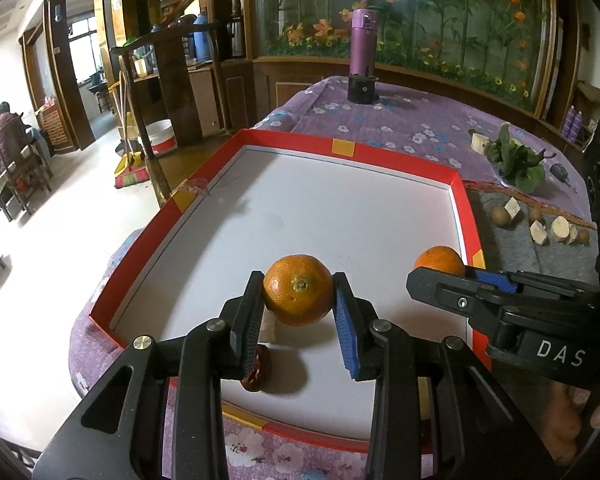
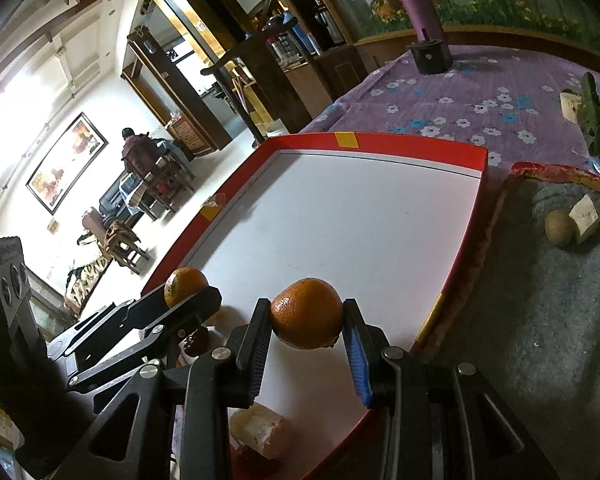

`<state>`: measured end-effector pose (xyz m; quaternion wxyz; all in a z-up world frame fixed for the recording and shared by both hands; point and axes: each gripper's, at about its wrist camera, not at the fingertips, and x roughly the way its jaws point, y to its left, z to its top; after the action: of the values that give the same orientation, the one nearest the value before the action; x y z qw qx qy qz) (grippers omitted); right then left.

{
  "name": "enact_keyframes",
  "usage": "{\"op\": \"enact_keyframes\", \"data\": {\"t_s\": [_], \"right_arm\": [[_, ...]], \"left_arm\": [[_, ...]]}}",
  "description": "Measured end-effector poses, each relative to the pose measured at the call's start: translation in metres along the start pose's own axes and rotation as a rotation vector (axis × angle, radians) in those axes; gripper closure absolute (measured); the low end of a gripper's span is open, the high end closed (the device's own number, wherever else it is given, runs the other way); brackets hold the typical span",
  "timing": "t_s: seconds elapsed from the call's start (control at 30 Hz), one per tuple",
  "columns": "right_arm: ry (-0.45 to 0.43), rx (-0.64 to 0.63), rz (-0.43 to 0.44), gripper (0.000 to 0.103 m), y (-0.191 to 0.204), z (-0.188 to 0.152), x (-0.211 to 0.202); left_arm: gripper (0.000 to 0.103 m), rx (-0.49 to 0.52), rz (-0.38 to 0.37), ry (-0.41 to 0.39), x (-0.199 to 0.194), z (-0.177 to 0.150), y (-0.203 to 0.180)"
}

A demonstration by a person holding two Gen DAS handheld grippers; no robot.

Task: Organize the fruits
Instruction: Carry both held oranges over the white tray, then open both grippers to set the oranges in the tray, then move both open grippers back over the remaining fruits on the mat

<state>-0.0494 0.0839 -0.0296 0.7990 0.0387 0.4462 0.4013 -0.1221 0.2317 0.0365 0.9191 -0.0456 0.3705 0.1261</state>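
The left gripper (image 1: pixel 298 292) squeezes one orange (image 1: pixel 298 290) between its fingers, and the right gripper (image 2: pixel 306 314) squeezes another orange (image 2: pixel 306 312). Both oranges hang just above the white floor of the red tray (image 1: pixel 396 152). A red date (image 1: pixel 257 368) lies under the left fingers.

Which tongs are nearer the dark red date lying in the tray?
Left. The left tongs, shut on an orange, hang directly over the date. The right tongs, holding another orange, sit off to its side near the tray's edge.
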Motion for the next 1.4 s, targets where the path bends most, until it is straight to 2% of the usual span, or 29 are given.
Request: {"op": "enact_keyframes", "data": {"t_s": [0.17,0.3,0.43,0.7,0.87,1.23,1.4], "right_arm": [[0.016,0.015,-0.021,0.068,-0.004,0.002,0.004],[0.016,0.010,-0.032,0.068,-0.006,0.001,0.003],[0.009,0.010,-0.013,0.065,-0.005,0.001,-0.001],[-0.103,0.032,0.025,0.062,-0.011,0.002,-0.028],[-0.125,0.064,0.034,0.062,-0.020,0.004,-0.038],[-0.217,0.139,0.049,0.062,-0.053,0.002,-0.084],[-0.267,0.175,0.022,0.062,-0.082,-0.003,-0.118]], "left_arm": [[0.070,0.002,0.020,0.019,0.005,-0.001,-0.002],[0.070,0.007,0.064,0.032,0.008,-0.001,-0.004],[0.069,0.008,0.091,0.044,0.010,0.001,-0.004],[0.068,0.037,0.141,0.009,-0.001,0.004,-0.014],[0.062,0.065,0.171,-0.033,-0.014,0.011,-0.025],[0.062,0.141,0.173,-0.086,-0.037,0.022,-0.067],[0.062,0.189,0.129,-0.082,-0.042,0.025,-0.094]]}}
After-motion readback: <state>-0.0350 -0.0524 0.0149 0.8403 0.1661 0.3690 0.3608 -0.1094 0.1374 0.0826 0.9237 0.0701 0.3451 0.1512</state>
